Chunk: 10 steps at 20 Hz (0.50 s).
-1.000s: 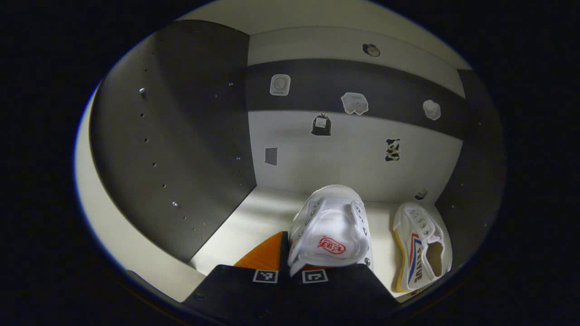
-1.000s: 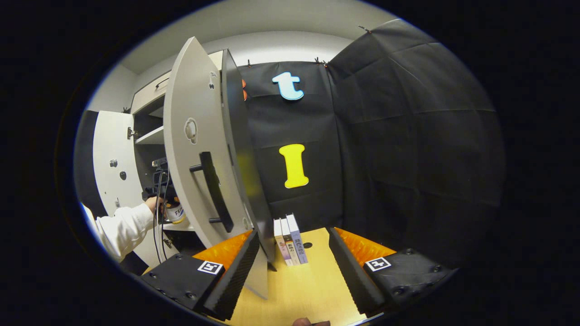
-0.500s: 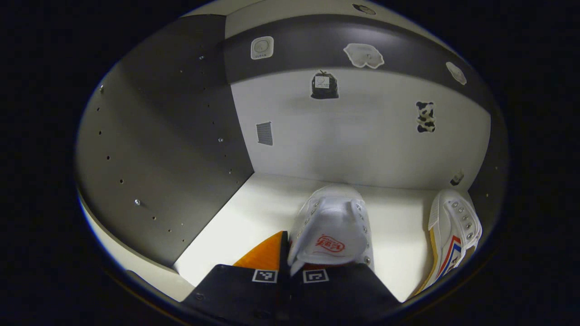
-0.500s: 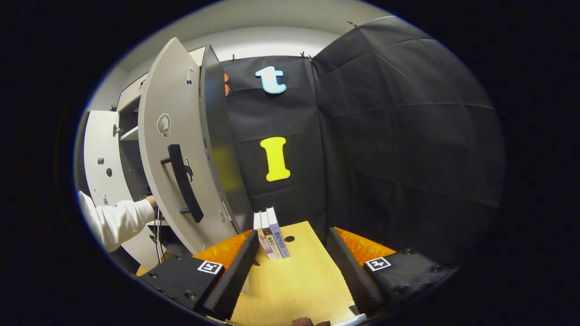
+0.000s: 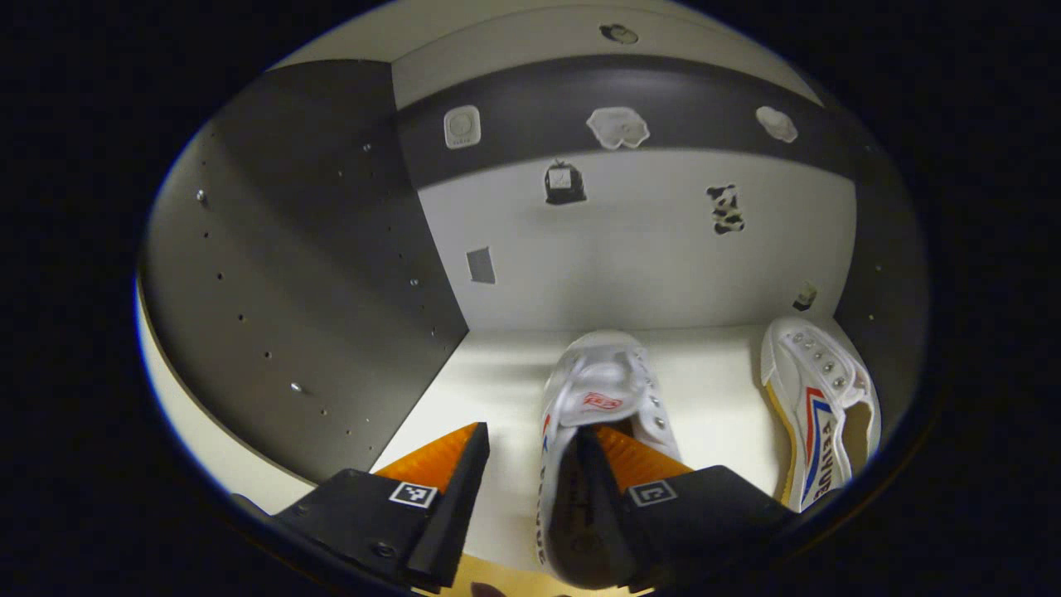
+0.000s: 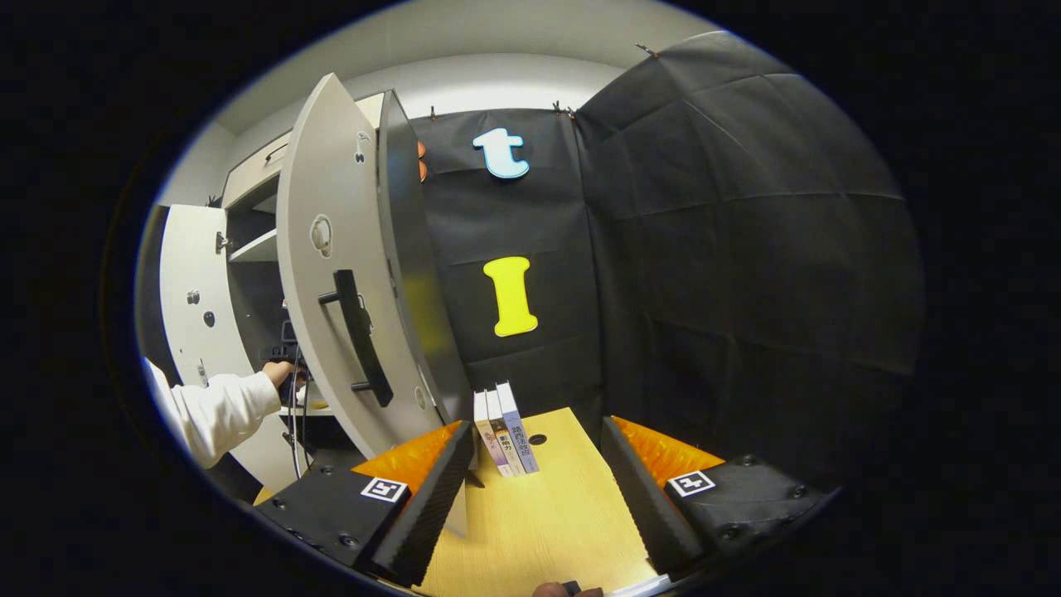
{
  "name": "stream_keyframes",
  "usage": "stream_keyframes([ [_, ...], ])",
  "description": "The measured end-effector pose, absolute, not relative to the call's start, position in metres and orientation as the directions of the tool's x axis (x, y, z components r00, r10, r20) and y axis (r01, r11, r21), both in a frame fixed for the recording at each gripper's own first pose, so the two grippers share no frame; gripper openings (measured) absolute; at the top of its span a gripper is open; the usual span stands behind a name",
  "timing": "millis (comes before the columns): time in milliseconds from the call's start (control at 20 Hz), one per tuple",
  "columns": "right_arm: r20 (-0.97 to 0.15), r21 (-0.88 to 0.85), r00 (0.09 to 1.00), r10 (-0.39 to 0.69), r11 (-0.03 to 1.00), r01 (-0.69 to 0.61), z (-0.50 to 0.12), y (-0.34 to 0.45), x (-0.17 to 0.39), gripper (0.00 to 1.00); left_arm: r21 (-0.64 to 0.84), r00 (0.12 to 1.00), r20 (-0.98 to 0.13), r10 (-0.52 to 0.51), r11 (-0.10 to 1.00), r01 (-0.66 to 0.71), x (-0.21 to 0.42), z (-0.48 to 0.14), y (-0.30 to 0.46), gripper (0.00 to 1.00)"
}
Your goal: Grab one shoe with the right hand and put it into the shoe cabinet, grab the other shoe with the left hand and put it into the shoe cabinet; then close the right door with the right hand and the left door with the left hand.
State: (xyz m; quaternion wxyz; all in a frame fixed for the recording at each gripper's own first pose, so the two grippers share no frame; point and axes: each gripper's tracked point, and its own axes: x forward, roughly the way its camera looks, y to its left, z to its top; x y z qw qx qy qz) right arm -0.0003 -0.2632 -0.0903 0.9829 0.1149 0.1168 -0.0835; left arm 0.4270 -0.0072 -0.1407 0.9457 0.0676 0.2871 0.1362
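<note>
Shoes sit inside the shoe cabinet [image 5: 331, 274]: the near shoe [image 5: 601, 398] lies on the cabinet's pale floor with its heel opening around the right-hand finger [image 5: 601, 489] of the left gripper [image 5: 530, 489], whose fingers stand apart, the other finger beside the shoe and clear of it. A second shoe [image 5: 816, 406] lies well to the right, against the dark side wall. Stickers dot the back panel. In the right gripper view, the right gripper [image 6: 539, 489] holds nothing, fingers spread wide above a wooden bench [image 6: 539, 531]. Three books [image 6: 506, 427] stand upright just beyond them. To the left the right door [image 6: 340, 274] stands open, its black handle [image 6: 360, 336] facing out, and a white sleeve [image 6: 215, 410] reaches into the cabinet behind it.
</note>
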Motion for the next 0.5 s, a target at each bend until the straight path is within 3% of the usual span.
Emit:
stream_keyframes([
  [200,-0.249,0.200,0.962,-0.109,0.966,0.161,-0.086,-0.244,-0.004,0.98,0.234,0.868,-0.442,0.226,0.963,-0.132,0.401,-0.110,-0.028,0.93],
  [500,-0.201,0.186,0.977,-0.074,0.976,0.112,-0.058,-0.227,0.009,0.98,0.134,0.952,-0.293,0.083,0.990,-0.045,0.321,-0.051,-0.068,0.95],
])
